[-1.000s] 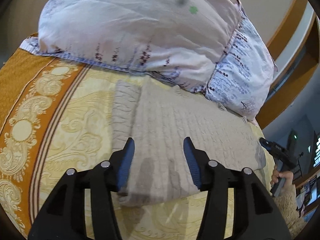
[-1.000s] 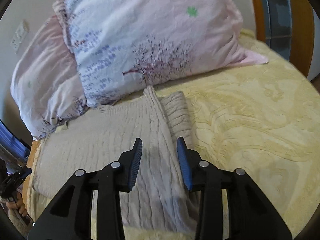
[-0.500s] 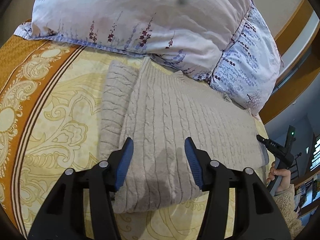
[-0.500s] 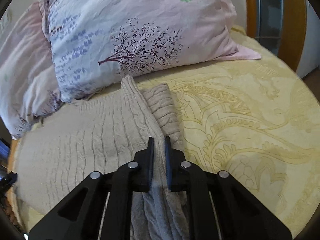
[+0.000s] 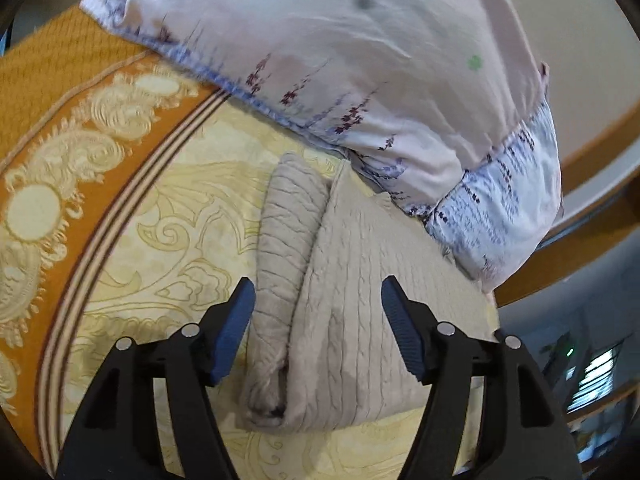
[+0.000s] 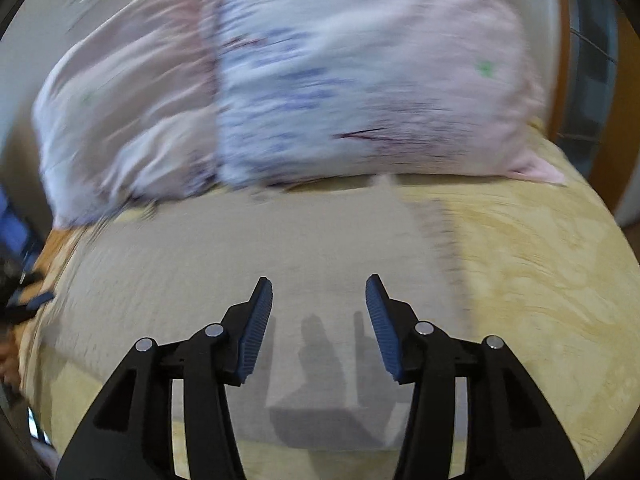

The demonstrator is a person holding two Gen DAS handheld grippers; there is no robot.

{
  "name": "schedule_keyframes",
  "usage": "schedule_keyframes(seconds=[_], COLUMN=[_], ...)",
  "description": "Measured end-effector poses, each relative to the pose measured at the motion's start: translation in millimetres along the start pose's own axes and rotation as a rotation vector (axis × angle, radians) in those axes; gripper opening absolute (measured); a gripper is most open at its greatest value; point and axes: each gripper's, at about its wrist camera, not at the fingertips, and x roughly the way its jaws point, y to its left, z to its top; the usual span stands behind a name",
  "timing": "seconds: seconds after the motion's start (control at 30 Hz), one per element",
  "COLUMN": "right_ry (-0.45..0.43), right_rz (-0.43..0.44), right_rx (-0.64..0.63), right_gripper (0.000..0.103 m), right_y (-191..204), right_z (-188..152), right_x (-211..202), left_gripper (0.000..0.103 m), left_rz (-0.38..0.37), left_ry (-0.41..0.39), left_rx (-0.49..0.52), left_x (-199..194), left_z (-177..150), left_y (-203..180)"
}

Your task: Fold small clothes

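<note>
A beige cable-knit sweater (image 5: 360, 304) lies flat on the yellow patterned bedspread (image 5: 168, 240), its sleeve (image 5: 284, 248) folded in along the left edge. My left gripper (image 5: 316, 300) hovers above that sleeve and side edge, jaws opening, pads clear of the knit. In the blurred right wrist view the same sweater (image 6: 248, 248) spreads across the bed. My right gripper (image 6: 319, 300) hangs over its near part, jaws opening, nothing between the pads.
Two pale floral pillows (image 5: 360, 72) press against the sweater's far edge; they show as a blur of pillows (image 6: 304, 80) in the right view. An orange ornamental border (image 5: 60, 128) runs along the bed's left side. A wooden bed frame (image 5: 560, 272) stands at right.
My right gripper went shut on the sweater's sleeve edge, then let go and swung left over the sweater body. My left gripper widened and shifted left over the folded sleeve.
</note>
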Motion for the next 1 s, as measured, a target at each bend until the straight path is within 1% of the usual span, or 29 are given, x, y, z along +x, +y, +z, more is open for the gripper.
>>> schedule_keyframes(seconds=[0.07, 0.13, 0.2, 0.3, 0.33, 0.4, 0.6, 0.87, 0.93, 0.97, 1.0], right_ry=[0.008, 0.018, 0.033, 0.073, 0.083, 0.071, 0.068, 0.063, 0.061, 0.061, 0.06], right_rz=[0.011, 0.02, 0.048, 0.047, 0.039, 0.034, 0.062, 0.068, 0.074, 0.079, 0.08], right_rx=[-0.059, -0.104, -0.117, -0.126, -0.127, -0.132, -0.113, -0.107, -0.106, -0.107, -0.107], right_gripper=[0.051, 0.051, 0.051, 0.051, 0.052, 0.053, 0.054, 0.056, 0.059, 0.06, 0.062], right_y=[18, 35, 45, 54, 56, 57, 53, 51, 51, 52, 52], right_z=[-2, -3, -3, -6, -9, -11, -11, -11, -11, -11, -12], right_x=[8, 16, 25, 39, 42, 43, 45, 45, 45, 45, 44], left_gripper=[0.067, 0.068, 0.068, 0.069, 0.069, 0.069, 0.069, 0.069, 0.064, 0.059, 0.056], left_rz=[-0.001, 0.004, 0.012, 0.014, 0.01, 0.006, 0.015, 0.031, 0.013, 0.004, 0.001], left_ry=[0.014, 0.019, 0.02, 0.022, 0.024, 0.028, 0.013, 0.007, 0.019, 0.027, 0.03], left_rx=[-0.039, -0.054, -0.061, -0.071, -0.079, -0.09, -0.095, -0.073, -0.082, -0.088, -0.091], left_x=[6, 10, 14, 18, 21, 25, 35, 44, 47, 49, 51], left_z=[4, 6, 8, 12, 13, 16, 22, 27, 26, 26, 25], left_y=[4, 5, 6, 8, 8, 10, 9, 2, 1, 1, 1])
